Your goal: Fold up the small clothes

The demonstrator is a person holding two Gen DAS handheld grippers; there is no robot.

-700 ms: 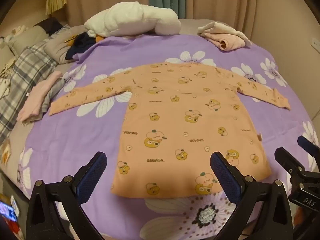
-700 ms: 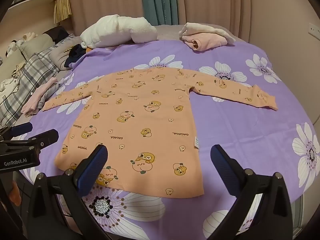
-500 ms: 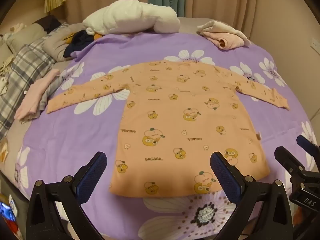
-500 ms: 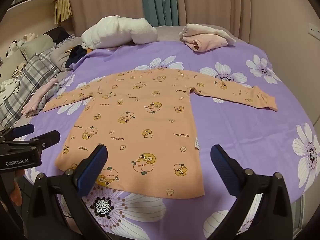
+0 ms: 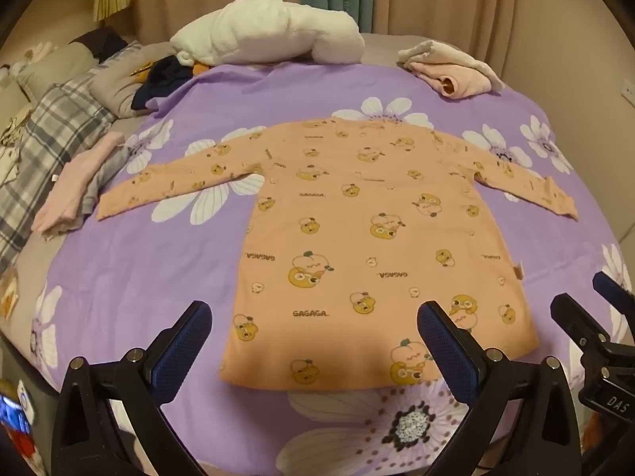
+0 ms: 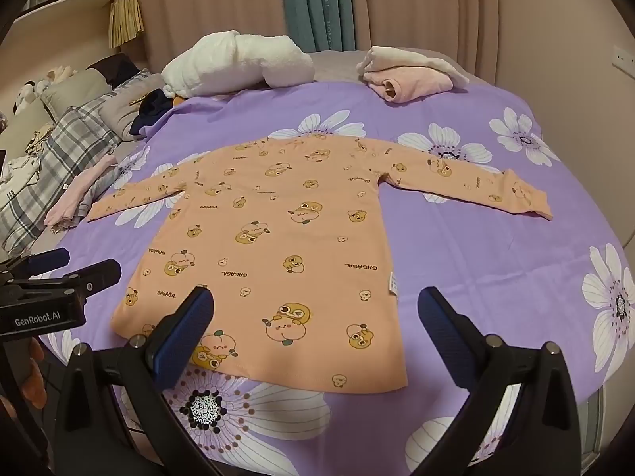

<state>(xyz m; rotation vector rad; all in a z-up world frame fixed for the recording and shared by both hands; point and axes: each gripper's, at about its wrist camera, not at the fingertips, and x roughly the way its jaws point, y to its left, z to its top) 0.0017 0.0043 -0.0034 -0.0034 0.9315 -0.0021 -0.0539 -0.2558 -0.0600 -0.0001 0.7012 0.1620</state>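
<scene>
1. Your orange shirt (image 5: 369, 238) lies flat and fully spread near the middle of the purple flowered bedspread (image 5: 131, 277), hem toward you, neck away, both sleeves stretched out to the sides.
2. No fold shows in it yet, so judge this garment as laid out and ready, with all the folding still ahead (sleeves in, then the body, would be the usual order).
3. Your left gripper (image 5: 315, 351) hovers over the hem end with its jaws spread wide and nothing between them; the cloth is not touched.
4. Your right gripper (image 6: 315, 333) also hangs above the hem, jaws wide apart and empty, just beside the left one.
5. At the far right of the bed sits a pink folded garment (image 6: 408, 75) under a cream one, which looks like finished work, though you cannot be sure from here.
6. A pink and grey pile (image 5: 75, 190) lies at the left edge just beside the left cuff; whether it is done or waiting, I cannot tell.
7. Containers: none in view, no basket, box or drawer, so clothes rest straight on the bed.
</scene>
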